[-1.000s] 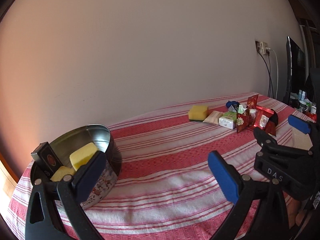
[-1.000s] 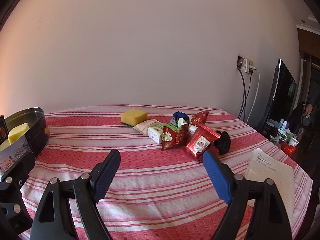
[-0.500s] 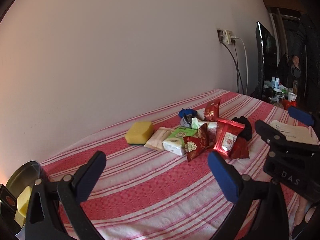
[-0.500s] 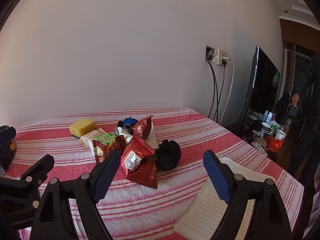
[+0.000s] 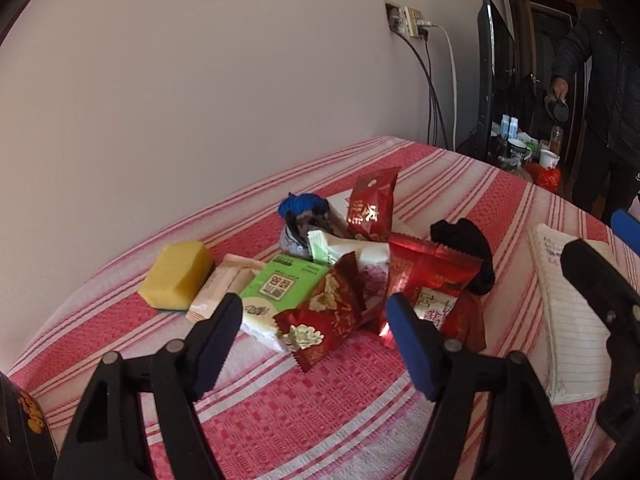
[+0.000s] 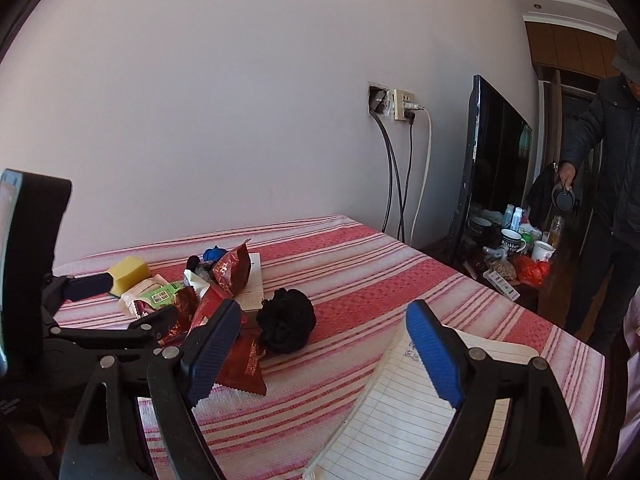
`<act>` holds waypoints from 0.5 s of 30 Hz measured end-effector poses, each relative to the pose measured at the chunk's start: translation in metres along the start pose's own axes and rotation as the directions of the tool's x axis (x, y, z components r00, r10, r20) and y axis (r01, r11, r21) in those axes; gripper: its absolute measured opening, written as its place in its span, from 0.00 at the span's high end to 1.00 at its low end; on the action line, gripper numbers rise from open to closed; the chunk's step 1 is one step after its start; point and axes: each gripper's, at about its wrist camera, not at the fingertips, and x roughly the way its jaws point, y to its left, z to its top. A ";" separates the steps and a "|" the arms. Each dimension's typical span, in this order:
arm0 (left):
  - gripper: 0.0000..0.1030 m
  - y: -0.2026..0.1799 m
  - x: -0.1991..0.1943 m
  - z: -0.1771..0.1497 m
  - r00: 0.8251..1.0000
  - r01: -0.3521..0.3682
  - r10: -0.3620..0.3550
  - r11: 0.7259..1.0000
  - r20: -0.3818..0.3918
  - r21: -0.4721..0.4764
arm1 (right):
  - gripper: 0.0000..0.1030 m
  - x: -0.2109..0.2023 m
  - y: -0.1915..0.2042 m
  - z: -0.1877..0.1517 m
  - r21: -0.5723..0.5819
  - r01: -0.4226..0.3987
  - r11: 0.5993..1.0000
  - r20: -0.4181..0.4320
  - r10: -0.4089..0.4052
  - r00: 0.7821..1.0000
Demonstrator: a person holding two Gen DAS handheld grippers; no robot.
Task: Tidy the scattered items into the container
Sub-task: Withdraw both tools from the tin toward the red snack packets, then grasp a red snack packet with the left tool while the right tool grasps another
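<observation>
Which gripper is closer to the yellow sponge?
Left. The left gripper hovers open just in front of the snack pile beside the yellow sponge; the right gripper is farther off, over by the lined notebook.

A table covered by a red-and-white striped cloth (image 5: 320,412). At its centre, a heap of snack packets (image 5: 352,280); a yellow sponge (image 5: 176,276) at nine o'clock, a lined notepad (image 5: 568,320) at three.

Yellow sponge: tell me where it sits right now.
In the left wrist view the yellow sponge lies on the striped cloth at the pile's left end, against the beige packet, nearest the wall.
</observation>
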 end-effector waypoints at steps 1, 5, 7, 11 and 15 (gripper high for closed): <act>0.29 0.000 0.004 0.000 1.000 0.006 -0.006 1.000 -0.007 -0.003 | 0.16 0.001 -0.001 0.000 0.001 0.000 1.000 -0.004 0.000 1.000; 0.40 -0.004 0.013 0.003 1.000 0.018 -0.018 1.000 -0.018 0.003 | 0.16 0.002 -0.001 0.000 0.001 -0.007 1.000 -0.012 0.007 1.000; 0.48 -0.005 0.019 0.002 0.999 0.028 -0.028 1.000 -0.032 -0.003 | 0.16 0.003 -0.001 0.000 0.001 -0.007 1.000 -0.015 0.007 1.000; 0.64 -0.006 0.027 0.002 0.995 0.060 -0.061 0.998 -0.074 -0.012 | 0.16 0.005 -0.003 -0.001 0.013 -0.010 1.000 -0.033 0.011 0.999; 0.65 0.000 0.023 0.000 0.993 0.092 -0.095 0.995 -0.068 -0.045 | 0.16 0.005 -0.003 -0.002 0.014 -0.015 1.000 -0.037 0.016 0.999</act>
